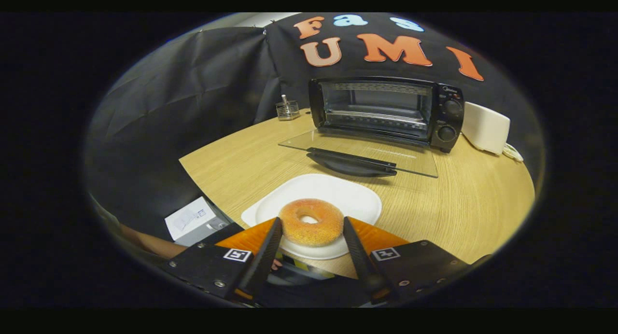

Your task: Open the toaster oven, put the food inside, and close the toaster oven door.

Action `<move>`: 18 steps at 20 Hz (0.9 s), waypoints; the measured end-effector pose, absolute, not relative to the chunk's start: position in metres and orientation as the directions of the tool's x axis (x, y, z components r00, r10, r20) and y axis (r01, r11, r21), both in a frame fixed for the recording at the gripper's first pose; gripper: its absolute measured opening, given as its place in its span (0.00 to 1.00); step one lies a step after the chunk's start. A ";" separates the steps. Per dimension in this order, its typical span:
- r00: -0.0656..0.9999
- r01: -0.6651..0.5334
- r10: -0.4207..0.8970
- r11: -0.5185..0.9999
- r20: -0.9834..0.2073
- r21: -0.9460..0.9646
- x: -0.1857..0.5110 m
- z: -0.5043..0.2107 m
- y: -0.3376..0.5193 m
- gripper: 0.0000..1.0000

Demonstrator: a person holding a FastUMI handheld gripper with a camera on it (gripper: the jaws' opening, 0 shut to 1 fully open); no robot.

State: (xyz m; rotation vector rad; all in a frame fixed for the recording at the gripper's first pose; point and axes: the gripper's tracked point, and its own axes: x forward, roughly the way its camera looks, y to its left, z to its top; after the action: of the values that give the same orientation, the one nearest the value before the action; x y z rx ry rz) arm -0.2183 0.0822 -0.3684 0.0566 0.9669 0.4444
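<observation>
Both jaws pinch the doughnut (lying flat, hole upward) on the plate — toaster oven door open.

claw: two black tapered fingers, orange side panels, black housings with silver screws, one square black-and-white marker tag each side.

Donut: golden-orange, sugared. Plate: white. Oven: black, clear glass door. Table: light woodgrain. Fingers: black, on the gripper.
</observation>
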 end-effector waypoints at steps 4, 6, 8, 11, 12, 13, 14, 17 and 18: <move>0.491 -0.302 0.399 0.912 -0.775 0.278 -0.214 -0.367 0.083 0.50; 0.517 -0.262 0.402 0.915 -0.756 0.307 -0.204 -0.361 0.082 0.41; 0.559 -0.219 0.405 0.914 -0.723 0.343 -0.187 -0.351 0.080 0.31; 0.602 -0.195 0.432 0.895 -0.672 0.400 -0.164 -0.338 0.089 0.26; 0.615 -0.191 0.438 0.889 -0.655 0.416 -0.156 -0.334 0.092 0.26; 0.632 -0.186 0.444 0.882 -0.635 0.432 -0.148 -0.328 0.095 0.26; 0.646 -0.183 0.450 0.875 -0.616 0.448 -0.138 -0.323 0.099 0.26; 0.694 -0.160 0.458 0.851 -0.556 0.501 -0.103 -0.308 0.105 0.26; 0.710 -0.148 0.455 0.843 -0.538 0.517 -0.091 -0.303 0.107 0.26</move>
State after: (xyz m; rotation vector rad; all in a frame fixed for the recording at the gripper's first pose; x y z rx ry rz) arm -0.0910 0.1070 -0.3035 0.4649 0.7081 0.3483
